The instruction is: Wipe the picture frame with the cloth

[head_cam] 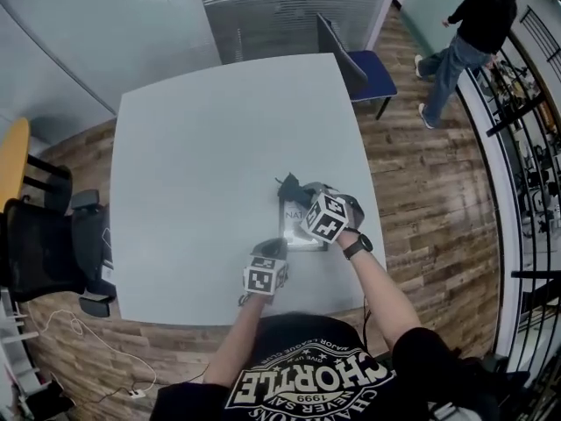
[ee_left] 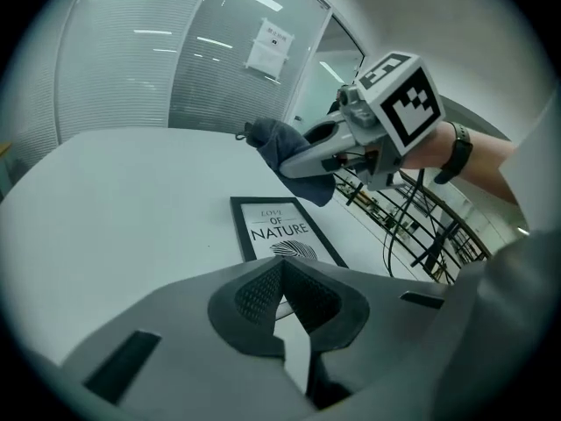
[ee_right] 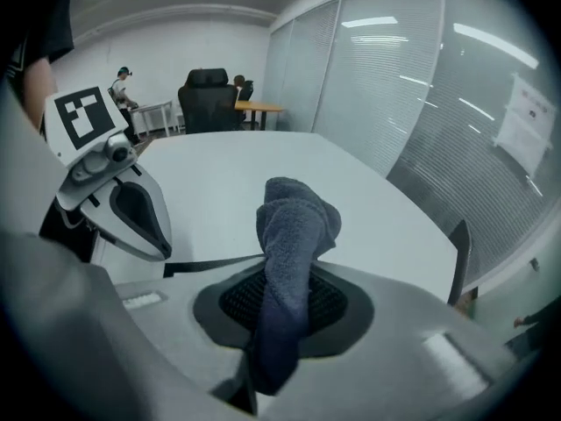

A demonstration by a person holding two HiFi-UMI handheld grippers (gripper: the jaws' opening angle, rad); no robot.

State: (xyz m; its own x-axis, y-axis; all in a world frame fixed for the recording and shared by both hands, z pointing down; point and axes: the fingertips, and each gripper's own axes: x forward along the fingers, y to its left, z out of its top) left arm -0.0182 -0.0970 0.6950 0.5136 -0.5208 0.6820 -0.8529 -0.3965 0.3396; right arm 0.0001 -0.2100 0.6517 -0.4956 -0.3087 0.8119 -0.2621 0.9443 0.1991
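Note:
A black picture frame (head_cam: 296, 231) with a white "NATURE" print lies flat on the grey table (head_cam: 202, 174), near its front right part. My right gripper (head_cam: 307, 198) hovers over the frame's far end, shut on a dark blue-grey cloth (ee_right: 294, 226) that sticks out past the jaws. The cloth (ee_left: 285, 147) hangs just above the frame (ee_left: 279, 233); I cannot tell whether it touches. My left gripper (ee_left: 282, 266) is shut, its tips at the frame's near edge, with nothing seen between them. In the head view the left gripper (head_cam: 274, 251) sits at the frame's front left corner.
A blue chair (head_cam: 364, 68) stands at the table's far right corner and a black office chair (head_cam: 44, 244) at its left. A person (head_cam: 473, 24) walks on the wooden floor at the far right, beside a black railing (head_cam: 526, 147). Glass walls stand behind the table.

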